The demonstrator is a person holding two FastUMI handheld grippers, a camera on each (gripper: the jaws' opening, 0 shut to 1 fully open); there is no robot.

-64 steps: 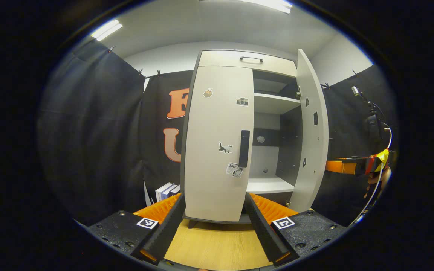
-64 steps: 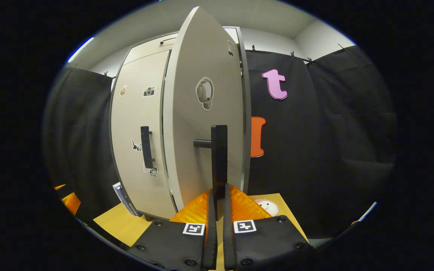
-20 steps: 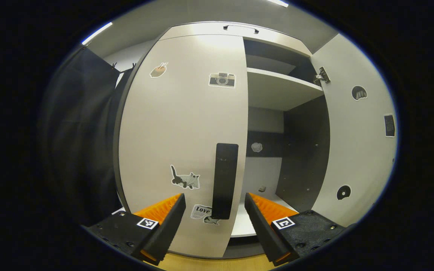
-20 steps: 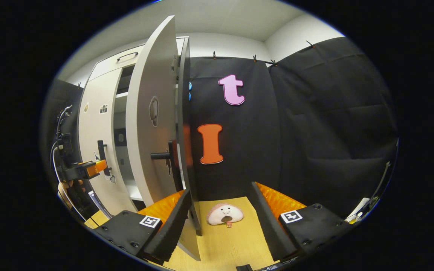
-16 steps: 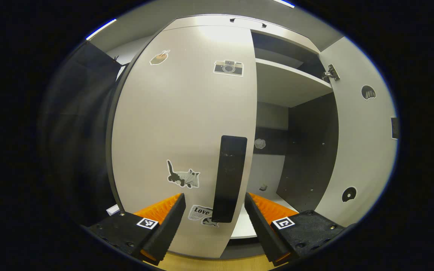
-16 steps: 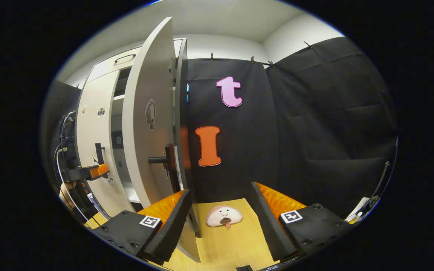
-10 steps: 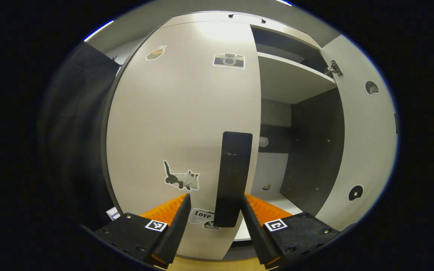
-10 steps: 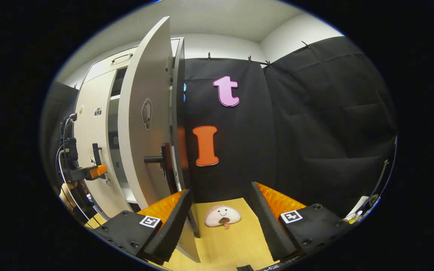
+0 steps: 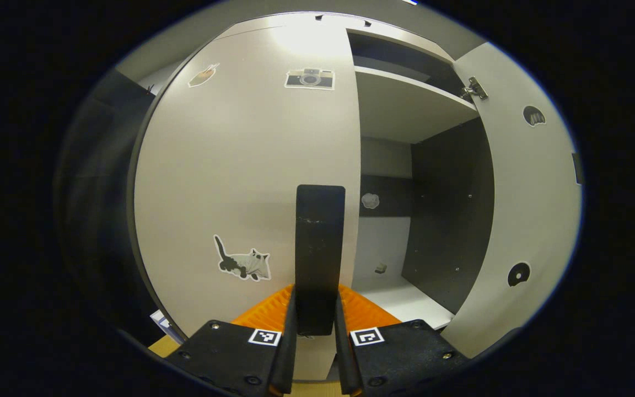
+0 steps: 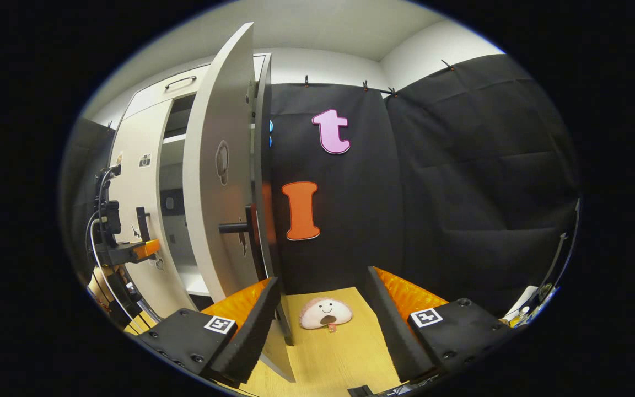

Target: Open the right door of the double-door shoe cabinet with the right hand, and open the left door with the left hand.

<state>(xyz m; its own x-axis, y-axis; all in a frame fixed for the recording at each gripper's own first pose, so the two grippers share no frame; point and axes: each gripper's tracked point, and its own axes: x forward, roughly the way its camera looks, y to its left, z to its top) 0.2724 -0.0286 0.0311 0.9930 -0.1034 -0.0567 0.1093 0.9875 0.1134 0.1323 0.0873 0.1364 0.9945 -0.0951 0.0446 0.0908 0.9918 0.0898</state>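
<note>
In the left gripper view the pale left door [image 9: 240,165] of the shoe cabinet stands closed, with several stickers on it. Its black vertical handle [image 9: 320,242] runs down between my left gripper's [image 9: 315,336] fingers, which are shut on its lower end. The right door [image 9: 532,220] is swung wide open, baring a shelf [image 9: 405,105] and the dark inner wall. In the right gripper view the right door [image 10: 221,193] shows nearly edge-on, its handle [image 10: 243,226] sticking out. My right gripper [image 10: 320,325] is open, holding nothing, just right of that door. The left gripper [image 10: 130,251] shows far left at the left door.
A small pink plush toy [image 10: 326,313] lies on the wooden surface [image 10: 339,358] ahead of my right gripper. Black cloth walls [image 10: 461,193] close in behind and to the right. A hand and cables [image 10: 100,275] sit at the far left.
My left gripper moved up to the left door's handle and closed on it. My right gripper let go of the right door's handle and drew off; that door swung further open.
</note>
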